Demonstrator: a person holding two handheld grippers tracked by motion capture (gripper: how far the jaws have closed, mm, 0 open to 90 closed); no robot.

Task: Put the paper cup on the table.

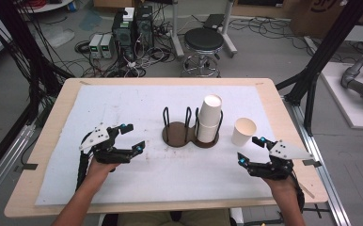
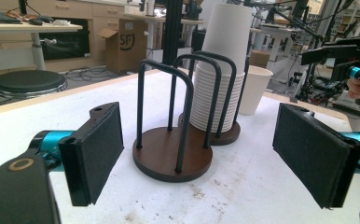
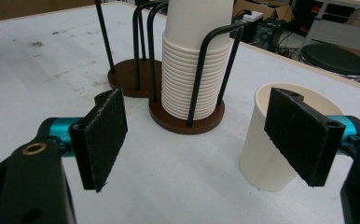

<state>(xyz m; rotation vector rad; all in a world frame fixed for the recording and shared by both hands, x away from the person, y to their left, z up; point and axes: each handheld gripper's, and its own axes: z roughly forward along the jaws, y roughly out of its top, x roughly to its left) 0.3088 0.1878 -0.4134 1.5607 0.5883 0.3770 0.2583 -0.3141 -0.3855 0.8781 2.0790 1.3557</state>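
Both grippers hover low in the high view, jaws apart, holding nothing: left gripper (image 1: 127, 137) lower left, right gripper (image 1: 248, 149) lower right. Loose cup (image 1: 243, 131) stands upright on the table (image 1: 52, 136) just beyond the right gripper, right of centre. Holder (image 1: 189, 133) at centre carries the cup stack (image 1: 209, 117) in its right bay; left bay empty. Looks like pre-grasp: next the right gripper needs to close around the cup.

Cup stack (image 1: 209, 117) in holder (image 1: 190, 134) — single cup (image 1: 243, 131) just right.
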